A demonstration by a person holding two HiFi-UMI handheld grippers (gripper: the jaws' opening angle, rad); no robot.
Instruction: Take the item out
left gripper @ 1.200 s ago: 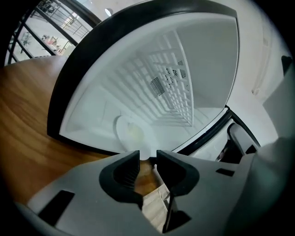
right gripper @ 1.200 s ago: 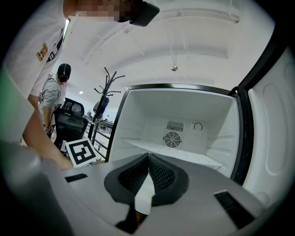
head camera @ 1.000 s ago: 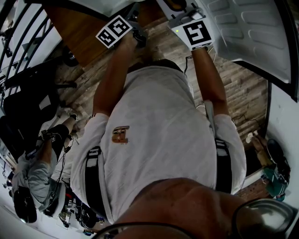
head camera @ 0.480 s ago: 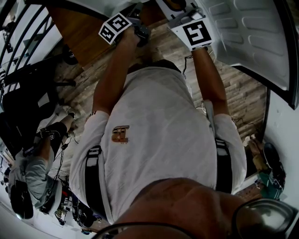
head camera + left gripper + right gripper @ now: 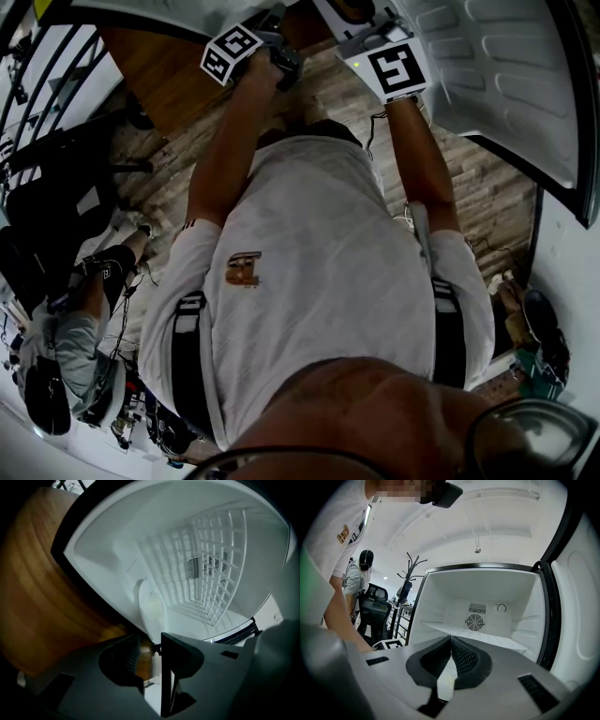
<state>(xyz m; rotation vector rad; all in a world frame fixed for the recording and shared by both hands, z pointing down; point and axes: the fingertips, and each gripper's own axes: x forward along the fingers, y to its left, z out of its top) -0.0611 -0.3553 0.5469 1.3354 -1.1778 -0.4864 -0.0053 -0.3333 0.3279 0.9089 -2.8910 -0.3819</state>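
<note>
facing the open fridge compartment (image 5: 454, 590) at frame centre
left gripper (image 5: 150, 641) wide open, right gripper (image 5: 451, 639) closed, both empty; locate the item before reaching in.

Right gripper (image 5: 450, 640) sits near bottom centre, fingers (image 5: 465, 658) closed tip to tip w/ nothing btw them, pointing into open fridge compartment (image 5: 437, 601). The compartment is white inside, w/ shelf (image 5: 487, 638) across it, round fan grille (image 5: 475, 621) on far wall, slotted vent (image 5: 477, 607) above that and dial (image 5: 501, 607) just right of the vent. Black door seal (image 5: 550, 620) runs down right side w/ white door liner (image 5: 581, 588) beyond; on left, person's arm (image 5: 340, 616) is close by, and further off are a 2nd person (image 5: 357, 576) w/ headset, black office chair (image 5: 375, 604) and coat stand (image 5: 412, 569).
</note>
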